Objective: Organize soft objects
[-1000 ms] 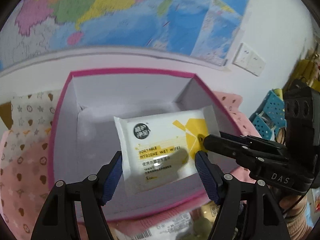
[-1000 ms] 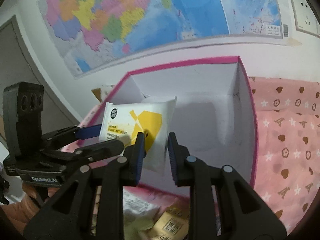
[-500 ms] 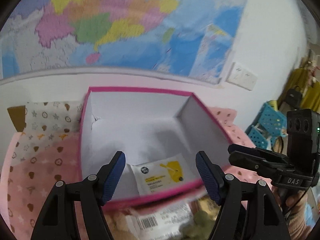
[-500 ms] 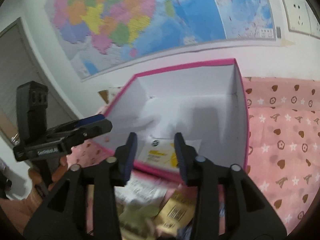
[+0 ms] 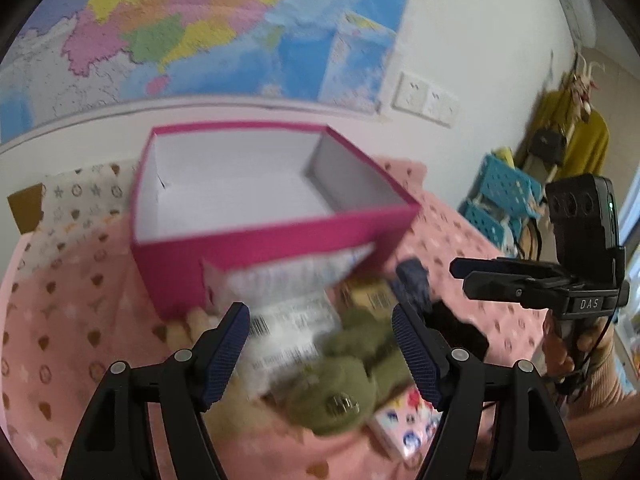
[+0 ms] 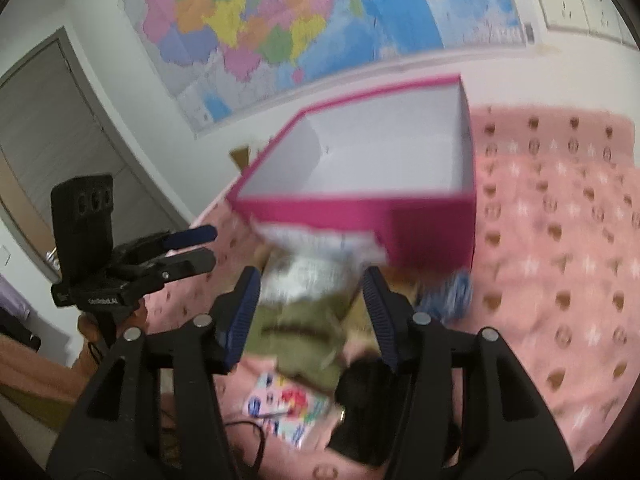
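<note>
Nearest us, our left gripper [image 5: 320, 344] hangs jaws apart and empty over the blurred pile: one olive plush [image 5: 340, 384], one white barcode packet [image 5: 288, 328] lying long axis toward the pink box [image 5: 272, 240]. Our right gripper [image 6: 310, 312], jaws just spreading, empty. The wipes pack we'd held earlier has gone from view, both grippers back from the box
</note>
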The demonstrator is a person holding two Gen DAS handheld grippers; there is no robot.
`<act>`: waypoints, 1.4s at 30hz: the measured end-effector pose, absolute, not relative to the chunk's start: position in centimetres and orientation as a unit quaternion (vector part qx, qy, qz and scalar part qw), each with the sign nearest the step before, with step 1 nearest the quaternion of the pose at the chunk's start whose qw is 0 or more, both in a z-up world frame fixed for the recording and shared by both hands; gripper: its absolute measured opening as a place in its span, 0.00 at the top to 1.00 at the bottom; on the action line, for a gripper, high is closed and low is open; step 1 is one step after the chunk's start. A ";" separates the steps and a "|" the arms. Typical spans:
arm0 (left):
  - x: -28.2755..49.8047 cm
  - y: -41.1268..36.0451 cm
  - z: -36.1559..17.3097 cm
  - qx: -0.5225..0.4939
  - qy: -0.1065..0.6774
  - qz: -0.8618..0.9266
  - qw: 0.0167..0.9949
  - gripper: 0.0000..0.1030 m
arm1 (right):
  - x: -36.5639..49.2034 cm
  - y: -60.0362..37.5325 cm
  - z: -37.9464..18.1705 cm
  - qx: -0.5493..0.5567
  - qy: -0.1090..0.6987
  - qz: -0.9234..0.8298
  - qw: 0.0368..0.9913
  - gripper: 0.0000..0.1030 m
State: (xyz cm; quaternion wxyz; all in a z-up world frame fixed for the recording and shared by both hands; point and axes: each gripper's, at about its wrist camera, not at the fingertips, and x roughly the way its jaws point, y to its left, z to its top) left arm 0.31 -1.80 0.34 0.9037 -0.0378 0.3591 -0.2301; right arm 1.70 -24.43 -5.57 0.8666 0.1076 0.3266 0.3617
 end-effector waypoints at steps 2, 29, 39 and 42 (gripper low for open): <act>-0.7 -2.3 -0.2 -0.032 0.363 -0.243 0.899 0.27 | 0.7 -24.5 -6.6 0.100 0.340 0.361 0.863 0.46; -5.2 -6.7 -7.2 -0.023 0.465 -0.307 0.830 0.33 | -5.1 -22.6 -12.5 0.074 0.400 0.393 0.824 0.63; -4.4 -6.5 -8.0 -0.060 0.482 -0.323 0.813 0.54 | -3.5 -22.5 -15.7 0.124 0.443 0.374 0.805 0.63; -4.8 -6.8 -7.2 -0.055 0.470 -0.326 0.819 0.54 | -3.6 -22.3 -15.7 0.125 0.441 0.367 0.809 0.62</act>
